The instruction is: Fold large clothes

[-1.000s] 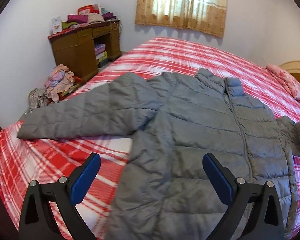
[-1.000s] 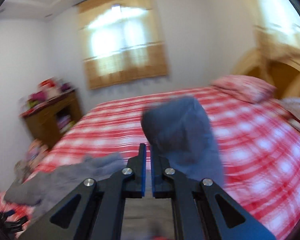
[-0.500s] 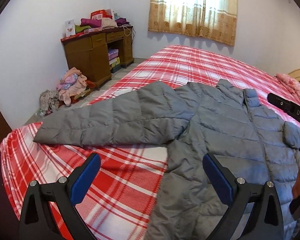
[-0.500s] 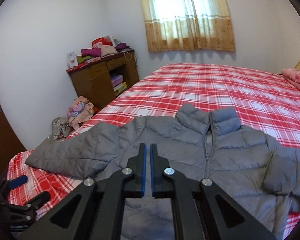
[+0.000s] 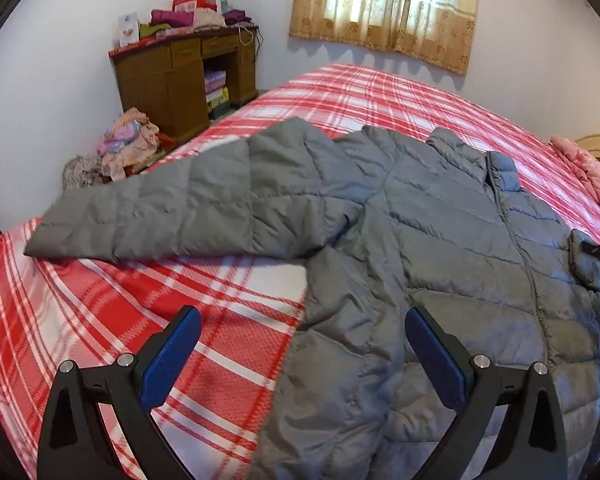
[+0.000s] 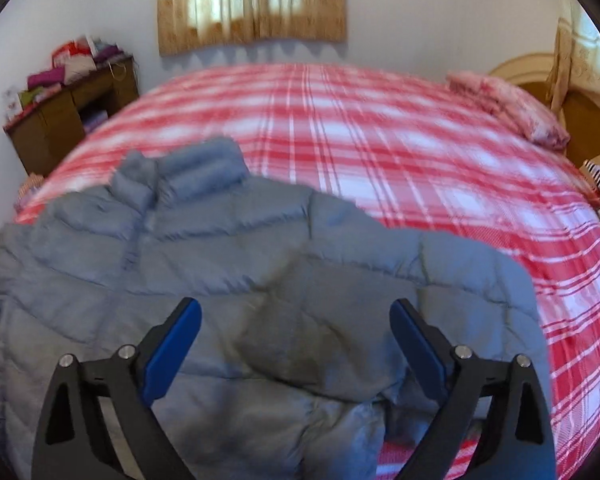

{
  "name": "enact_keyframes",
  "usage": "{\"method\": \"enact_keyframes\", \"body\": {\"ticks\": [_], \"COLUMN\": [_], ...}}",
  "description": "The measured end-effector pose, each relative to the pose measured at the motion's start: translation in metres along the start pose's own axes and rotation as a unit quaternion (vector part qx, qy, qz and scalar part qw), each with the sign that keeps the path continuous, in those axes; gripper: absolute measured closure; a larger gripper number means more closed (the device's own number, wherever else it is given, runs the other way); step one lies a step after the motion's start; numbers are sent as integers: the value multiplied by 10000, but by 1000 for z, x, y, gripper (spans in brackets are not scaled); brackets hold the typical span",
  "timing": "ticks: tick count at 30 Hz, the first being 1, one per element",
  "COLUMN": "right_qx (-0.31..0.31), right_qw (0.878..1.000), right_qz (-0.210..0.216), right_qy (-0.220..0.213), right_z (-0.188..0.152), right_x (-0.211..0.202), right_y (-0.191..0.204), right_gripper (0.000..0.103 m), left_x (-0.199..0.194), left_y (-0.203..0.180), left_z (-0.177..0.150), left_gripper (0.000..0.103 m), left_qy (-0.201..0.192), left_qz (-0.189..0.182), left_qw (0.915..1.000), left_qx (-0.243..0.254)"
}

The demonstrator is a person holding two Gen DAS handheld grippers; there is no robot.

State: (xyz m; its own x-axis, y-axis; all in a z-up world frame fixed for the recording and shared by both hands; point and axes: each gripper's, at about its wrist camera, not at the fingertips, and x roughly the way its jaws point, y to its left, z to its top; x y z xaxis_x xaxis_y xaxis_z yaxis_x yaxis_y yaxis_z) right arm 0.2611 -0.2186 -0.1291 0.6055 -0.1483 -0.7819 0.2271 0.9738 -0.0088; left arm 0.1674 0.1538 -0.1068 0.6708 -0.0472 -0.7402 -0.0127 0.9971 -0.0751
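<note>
**Over the bed's near edge, both grippers spread above a grey jacket**

At the left, the left gripper (image 5: 302, 354) hangs with its blue pads (image 5: 168, 360) wide apart, gripping nothing; one pad sits over bare bedspread, the other over the jacket's lower body. The grey quilted puffer jacket (image 5: 440, 248) lies front-up near the bed's near edge, zipper closed, collar pointing toward the far side. Its one sleeve (image 5: 172, 216) stretches flat toward the bed's left edge. The right gripper (image 6: 296, 344) has just been opening its jaws; they now stand wide, with the jacket's other sleeve (image 6: 340, 292), folded across the body, lying under the gap and no pad pressing it.

The red-and-white plaid bedspread (image 5: 380, 96) covers the whole bed. Beyond the left edge stands a wooden desk (image 5: 180, 76) piled with folded cloth and boxes, with a heap of clothes (image 5: 128, 148) on the floor beside it. A curtained window (image 5: 384, 8) is on the far wall. A pink pillow (image 6: 512, 108) lies at the far right corner by a wooden headboard (image 6: 540, 80).

The right wrist view is motion-blurred. A dark object at the left wrist view's right border is cut off, and I cannot tell what it is.
</note>
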Motion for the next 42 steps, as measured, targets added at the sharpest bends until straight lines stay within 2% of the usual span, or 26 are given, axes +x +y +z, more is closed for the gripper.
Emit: {"method": "enact_keyframes", "body": {"ticks": [1,2,3,5,7,8,10,13,16,19,23,27,34,36,37,38,39,40,42], "right_qx": [-71,-149,-164,36,300,476,680,511,135,-85,-475,-568,-664,-667,-651,-614,-550,-463,-337], "right_qw": [9998,9992,9989,9997,9994,9986,9962,9947,9913,9849,9759,9683,9583,9544,9511,9449,9387,9315,9215], "right_qz": [-79,-254,-297,-39,115,229,446,603,961,1485,1969,2388,2779,2902,3006,3191,3368,3563,3828], "right_qy": [143,271,312,254,158,30,-311,-661,-889,-881,-815,-474,34,220,294,405,491,568,555], "right_z": [-1,-4,-7,-13,-14,-12,-7,6,16,19,14,5,-20,-27,-29,-31,-32,-32,-26], "right_x": [8,17,19,15,5,-5,-33,-70,-102,-112,-103,-72,-39,-30,-26,-23,-21,-21,-29], "right_y": [1,3,1,-8,-18,-24,-30,-10,37,92,172,229,272,276,275,274,272,270,257], "right_gripper": [11,29,41,72,87,88,88,88,88,88,88,88,87,79,70,53,43,25,22], "left_x": [-2,-4,-7,-12,-16,-18,-23,-29,-31,-37,-46,-47,-33,-27,-25,-23,-22,-21,-18], "left_y": [-1,-1,0,2,5,7,11,18,23,27,36,44,54,51,49,46,43,40,34], "left_z": [0,1,2,3,4,4,4,3,4,5,7,9,13,14,14,15,17,17,21], "left_gripper": [1,1,1,1,1,1,1,1,1,1,1,1,1,1,1,1,1,1,1], "left_qy": [-4,-33,-90,-175,-239,-273,-355,-431,-443,-492,-622,-653,-582,-535,-519,-513,-508,-499,-479], "left_qz": [16,43,80,141,189,202,189,137,101,99,210,303,445,474,492,500,503,500,456], "left_qw": [10000,10000,9999,9997,9994,9993,9991,9990,9989,9986,9977,9973,9971,9973,9973,9974,9974,9975,9977], "left_qx": [11,29,65,130,163,171,154,17,-113,-163,-166,-142,-200,-169,-136,-112,-96,-101,-128]}}
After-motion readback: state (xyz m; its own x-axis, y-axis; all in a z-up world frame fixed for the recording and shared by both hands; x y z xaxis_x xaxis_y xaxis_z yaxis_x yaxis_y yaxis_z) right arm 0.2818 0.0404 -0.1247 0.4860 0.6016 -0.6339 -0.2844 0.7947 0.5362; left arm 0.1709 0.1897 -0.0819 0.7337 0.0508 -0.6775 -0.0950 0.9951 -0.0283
